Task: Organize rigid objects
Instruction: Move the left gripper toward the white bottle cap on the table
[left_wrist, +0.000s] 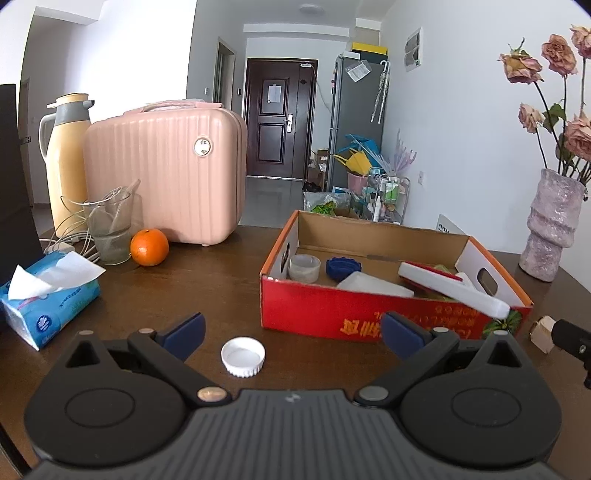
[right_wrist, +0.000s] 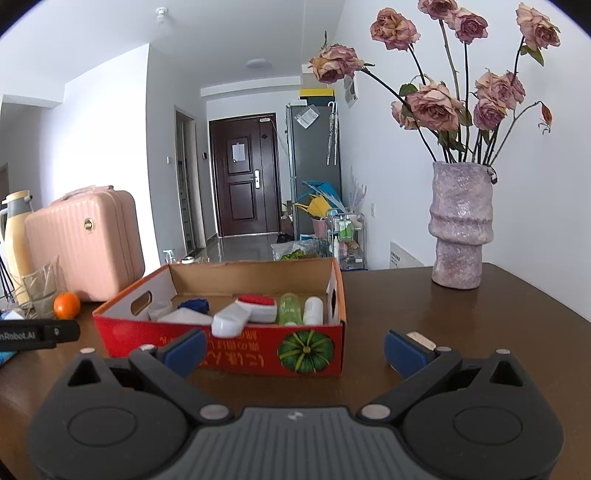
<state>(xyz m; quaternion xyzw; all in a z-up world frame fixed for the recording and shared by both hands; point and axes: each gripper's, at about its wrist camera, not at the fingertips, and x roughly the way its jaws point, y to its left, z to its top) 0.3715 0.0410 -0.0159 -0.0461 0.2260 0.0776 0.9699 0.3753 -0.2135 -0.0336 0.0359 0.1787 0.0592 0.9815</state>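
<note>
White cap (left_wrist: 243, 356) on table between open left gripper (left_wrist: 293, 334) fingers.

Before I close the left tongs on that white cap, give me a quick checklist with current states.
1. Left tongs open wide: ok.
2. White cap lies between the fingers, open side up, on the table: ok.
3. Cap centred in the gap: not ok, it sits nearer the left finger.
4. Red box has bare floor near the tape roll for the cap: ok.
5. Right tongs open, holding nothing: ok.
6. Fingertip height against the cap: cannot tell.
</note>
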